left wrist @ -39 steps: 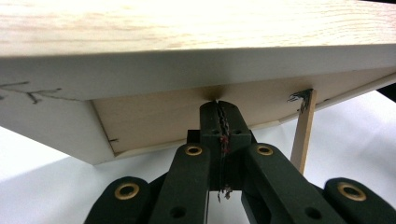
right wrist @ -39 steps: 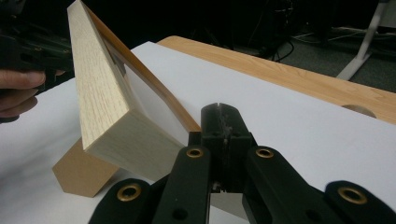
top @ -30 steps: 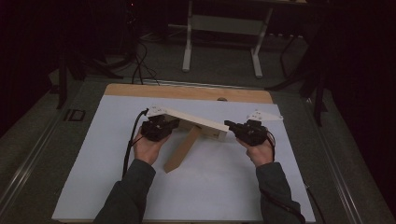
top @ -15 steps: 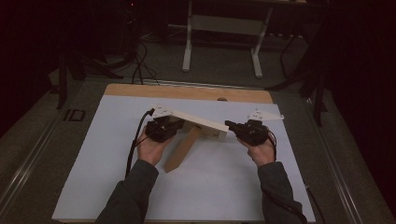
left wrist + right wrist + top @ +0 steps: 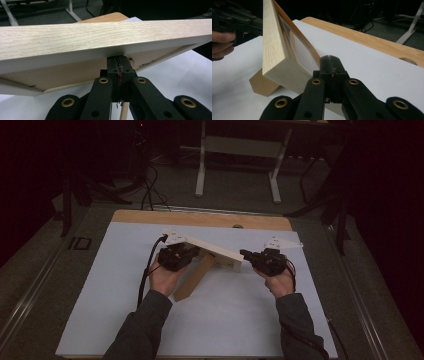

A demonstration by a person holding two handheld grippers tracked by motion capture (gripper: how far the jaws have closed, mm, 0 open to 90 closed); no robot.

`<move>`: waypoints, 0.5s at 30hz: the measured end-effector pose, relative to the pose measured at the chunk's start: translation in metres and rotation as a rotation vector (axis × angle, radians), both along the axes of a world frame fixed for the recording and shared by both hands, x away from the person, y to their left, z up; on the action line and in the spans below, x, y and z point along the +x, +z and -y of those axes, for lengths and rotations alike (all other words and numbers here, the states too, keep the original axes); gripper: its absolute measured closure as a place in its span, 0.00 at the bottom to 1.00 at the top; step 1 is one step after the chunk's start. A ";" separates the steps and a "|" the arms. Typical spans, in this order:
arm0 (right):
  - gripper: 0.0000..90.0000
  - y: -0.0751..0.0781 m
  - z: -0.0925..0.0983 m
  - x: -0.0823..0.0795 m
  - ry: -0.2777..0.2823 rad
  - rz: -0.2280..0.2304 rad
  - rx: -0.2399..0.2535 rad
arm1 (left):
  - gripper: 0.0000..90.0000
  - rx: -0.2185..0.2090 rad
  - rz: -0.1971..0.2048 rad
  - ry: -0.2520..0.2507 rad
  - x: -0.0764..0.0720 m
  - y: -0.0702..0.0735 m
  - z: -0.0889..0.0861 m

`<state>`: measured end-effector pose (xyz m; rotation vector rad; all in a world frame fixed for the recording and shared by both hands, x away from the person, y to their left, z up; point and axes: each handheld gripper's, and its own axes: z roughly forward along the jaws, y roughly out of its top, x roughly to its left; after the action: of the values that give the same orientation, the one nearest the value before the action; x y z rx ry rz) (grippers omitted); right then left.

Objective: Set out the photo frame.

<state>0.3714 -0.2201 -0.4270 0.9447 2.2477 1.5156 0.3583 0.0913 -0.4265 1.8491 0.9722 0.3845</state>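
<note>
Pale oak-grain picture frame, boxy, smooth white inner edge

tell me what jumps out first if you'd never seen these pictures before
A pale wooden frame with a fold-out stand stands mid-table on the white sheet, flanked by two hands with black tools. The left gripper, jaws shut, meets its underside; the right gripper, also shut, sits at its near corner. Beyond the table, a dark room with a white desk frame.

The frame stands on the white sheet between the left gripper and right gripper.
</note>
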 end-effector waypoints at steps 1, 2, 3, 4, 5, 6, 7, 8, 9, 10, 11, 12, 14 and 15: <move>1.00 0.000 0.000 0.000 0.002 0.001 -0.001 | 1.00 -0.001 0.000 0.000 0.000 0.000 0.000; 1.00 0.000 0.000 0.000 0.004 0.002 -0.002 | 1.00 -0.002 0.000 0.000 0.000 0.000 0.000; 1.00 0.000 -0.001 -0.001 0.005 0.000 -0.004 | 1.00 -0.001 0.000 0.000 0.000 0.001 0.000; 1.00 0.000 -0.001 -0.001 0.007 0.001 -0.007 | 1.00 -0.002 0.000 0.001 0.000 0.001 0.001; 1.00 0.001 -0.001 -0.001 0.008 0.002 -0.009 | 1.00 -0.001 -0.001 0.001 0.000 0.001 0.000; 1.00 0.001 -0.001 -0.002 0.010 0.003 -0.010 | 1.00 -0.001 0.000 0.002 0.000 0.001 0.001; 1.00 0.001 -0.001 -0.002 0.012 0.004 -0.010 | 1.00 -0.003 0.000 0.002 0.001 0.001 0.001; 1.00 0.001 -0.001 -0.002 0.013 0.004 -0.010 | 1.00 0.000 -0.001 0.002 0.001 0.001 0.001; 1.00 0.001 -0.001 -0.002 0.014 0.004 -0.011 | 1.00 0.002 -0.001 0.003 0.001 0.001 0.001; 1.00 0.001 -0.001 -0.002 0.015 0.006 -0.011 | 1.00 0.003 -0.001 0.002 0.001 0.002 0.001; 1.00 0.001 -0.001 -0.002 0.016 0.006 -0.011 | 1.00 0.004 0.000 0.001 0.001 0.002 0.002; 1.00 0.001 -0.001 -0.003 0.016 0.007 -0.011 | 1.00 0.004 -0.001 0.001 0.001 0.002 0.002; 1.00 0.001 -0.002 -0.003 0.017 0.008 -0.009 | 1.00 0.003 0.000 0.001 0.001 0.002 0.003; 1.00 0.001 -0.002 -0.004 0.018 0.007 -0.008 | 1.00 0.003 0.000 0.000 0.001 0.002 0.003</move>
<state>0.3678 -0.2183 -0.4260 0.9176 2.2615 1.5134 0.3595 0.0884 -0.4249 1.8519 0.9721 0.3855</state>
